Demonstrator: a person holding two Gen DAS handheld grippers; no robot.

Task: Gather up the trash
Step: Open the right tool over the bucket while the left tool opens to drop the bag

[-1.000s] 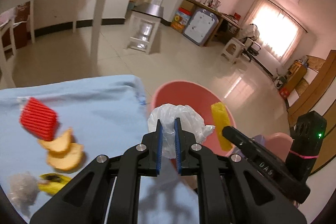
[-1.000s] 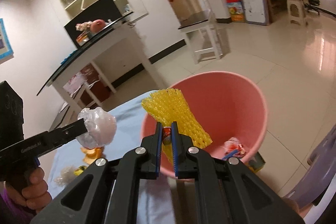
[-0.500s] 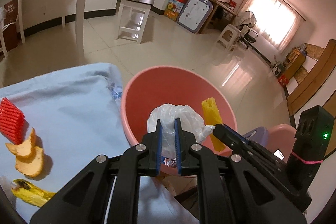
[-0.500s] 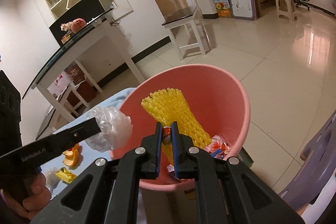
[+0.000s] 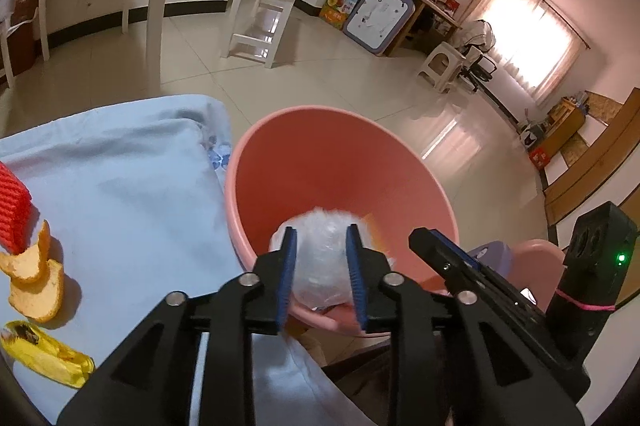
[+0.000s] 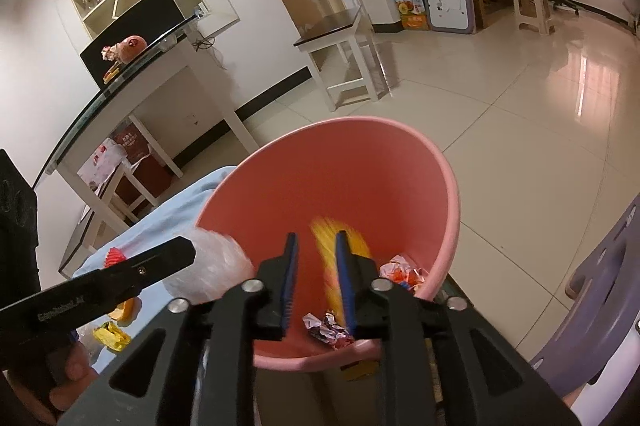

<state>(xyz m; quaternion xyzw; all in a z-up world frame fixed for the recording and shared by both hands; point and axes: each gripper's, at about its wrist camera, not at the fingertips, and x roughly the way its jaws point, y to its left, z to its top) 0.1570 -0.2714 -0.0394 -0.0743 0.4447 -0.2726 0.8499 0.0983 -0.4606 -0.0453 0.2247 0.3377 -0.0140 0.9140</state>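
Hovering over the pink bin [image 5: 404,162] at frame centre, the left claw [image 5: 320,266] gapes around a clear bag [image 5: 320,258] while the right claw [image 6: 316,266], also spread, frames a blurred yellow net [image 6: 332,226] dropping lengthwise straight below into the bin.

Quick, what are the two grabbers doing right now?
Left gripper: open, plastic bag between its fingers.
Right gripper: open, yellow foam net dropping into pink bin.

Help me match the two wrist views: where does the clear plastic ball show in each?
Left wrist: clear plastic ball sits low centre, between the open left jaws, over the pink bin.
Right wrist: ball at lower left, by the left gripper's tip.
Shared landmark: the pink bin.
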